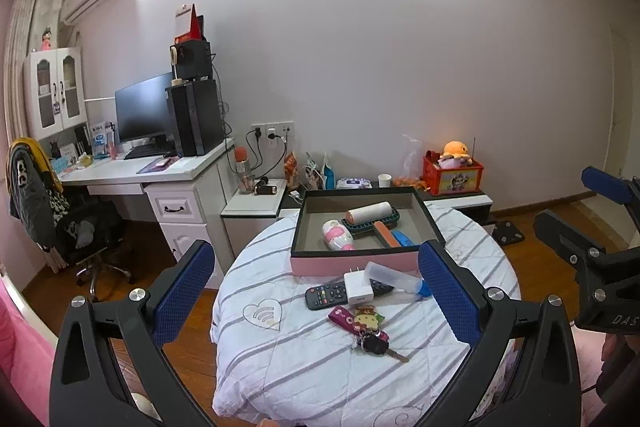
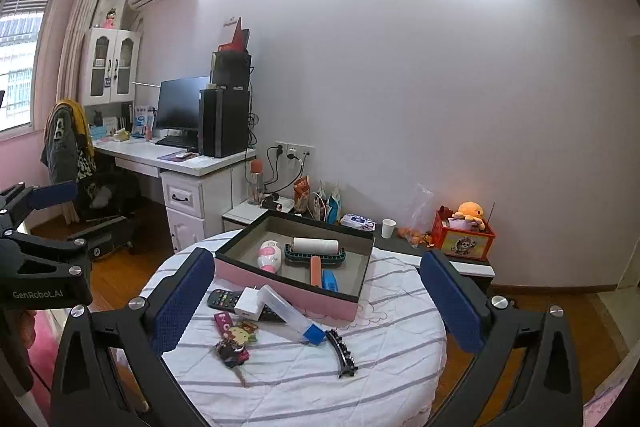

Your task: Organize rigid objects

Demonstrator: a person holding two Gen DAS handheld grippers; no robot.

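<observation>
so both claws are up off the round bench (image 1: 304, 379) right now, nothing in either one. my left claw (image 1: 316, 291) is spread wide, blue pads (image 1: 182, 291) far apart, and through the gap i can see most of the clutter. right claw (image 2: 316, 301) is just as wide, empty too.

the pink tray (image 2: 280, 285) with dark rim sits toward the far side of the striped cloth. inside it: a lint roller (image 2: 316, 247) lying in its green cradle, a pink and white hello kitty gadget (image 2: 270, 255) to its left, and a small blue thing (image 2: 330, 281) just beside the roller's orange handle (image 2: 315, 269).

on the cloth in front of the tray, the black remote (image 1: 340, 293) has a white charger plug (image 1: 358, 287) resting on top of it, and a clear case with a blue end (image 2: 290, 315) leans across them. nearer to me there's a cartoon keychain with keys (image 1: 366, 329). the black hair clip (image 2: 340, 351) lies off to the right of the case, only showing in the right wrist view.
</observation>
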